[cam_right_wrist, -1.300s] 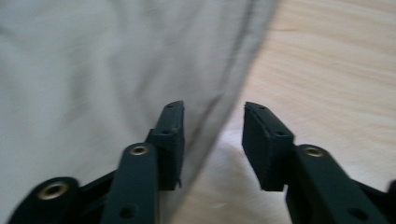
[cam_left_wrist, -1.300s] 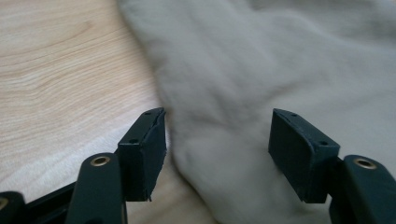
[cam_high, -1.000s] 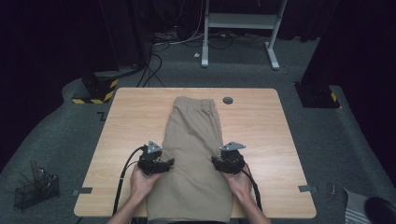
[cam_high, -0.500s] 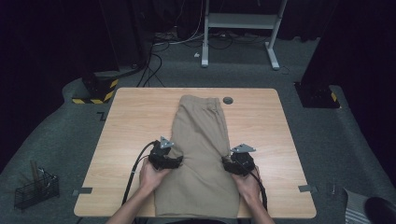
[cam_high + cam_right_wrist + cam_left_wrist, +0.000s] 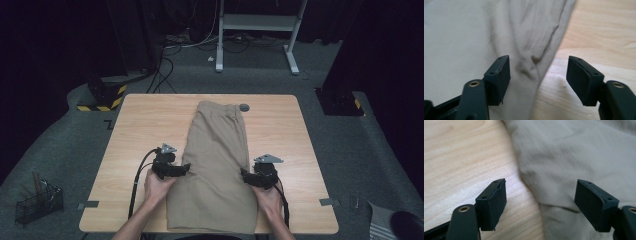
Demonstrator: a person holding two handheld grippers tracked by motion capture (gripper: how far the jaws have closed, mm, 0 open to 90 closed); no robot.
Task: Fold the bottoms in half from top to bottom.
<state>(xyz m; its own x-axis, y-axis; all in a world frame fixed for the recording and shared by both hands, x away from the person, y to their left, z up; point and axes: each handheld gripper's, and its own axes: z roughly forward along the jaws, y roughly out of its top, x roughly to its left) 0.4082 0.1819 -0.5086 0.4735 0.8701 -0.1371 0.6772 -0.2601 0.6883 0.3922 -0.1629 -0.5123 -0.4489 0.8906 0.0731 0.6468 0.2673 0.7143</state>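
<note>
Khaki shorts (image 5: 217, 165): soft, light, floppy (best pinched at side hems). Left gripper (image 5: 184, 169), right gripper (image 5: 245, 175): jaws just opening, nothing clamped.

Both forearms come in from the near edge, each hand wrapped around the rear of its gripper. The left gripper (image 5: 183, 168) lies low and points toward the right; its jaws have just been opening and stand wide apart, with nothing pinched between the pads. The right gripper (image 5: 246, 176) lies level with it and points toward the left, facing the other; its jaws have also just been opening, pads apart and pressing on nothing.
</note>
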